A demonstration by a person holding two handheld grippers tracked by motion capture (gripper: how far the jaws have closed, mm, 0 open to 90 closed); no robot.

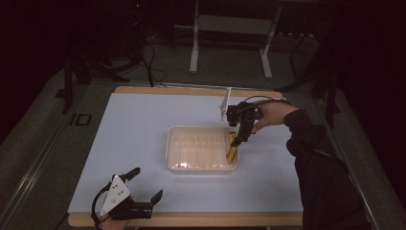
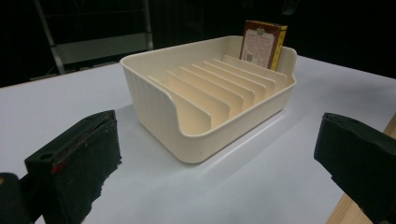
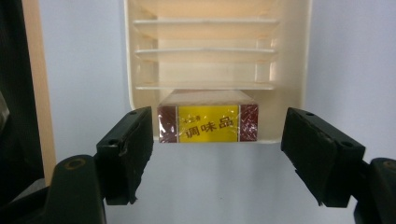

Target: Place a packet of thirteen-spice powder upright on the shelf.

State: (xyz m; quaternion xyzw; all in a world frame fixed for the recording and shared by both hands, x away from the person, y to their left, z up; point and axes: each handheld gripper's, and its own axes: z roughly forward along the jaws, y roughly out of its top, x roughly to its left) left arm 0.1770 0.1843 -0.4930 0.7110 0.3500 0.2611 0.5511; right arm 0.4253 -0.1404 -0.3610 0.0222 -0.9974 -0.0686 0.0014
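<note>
In the high view, the right gripper (image 1: 238,139) hangs over the right end of the cream slotted tray (image 1: 174,160), its jaws pointing down at a small box (image 1: 232,151) that stands in the end slot. The placing step looks finished, and this is the release. The left gripper (image 1: 146,184) rests near the front edge of the worktop (image 1: 134,124), well apart from the tray, its jaws spread wide with nothing between them.

In the left gripper view, the tray (image 2: 154,100) sits ahead, between the two black jaws but far beyond them. The box (image 2: 262,44) stands upright in the farthest slot, leaning slightly against the end wall, its printed face turned toward the camera and its long axis running up and down.

In the right gripper view, the box (image 3: 208,122) lies just beyond the jaws, midway between them, yellow-labelled top edge facing the camera. That edge runs across from jaw to jaw. The jaws stand partly open, both pads clear of the box. Next, the gripper probably needs to lift straight away without nudging the box or the tray wall (image 3: 293,70).
</note>
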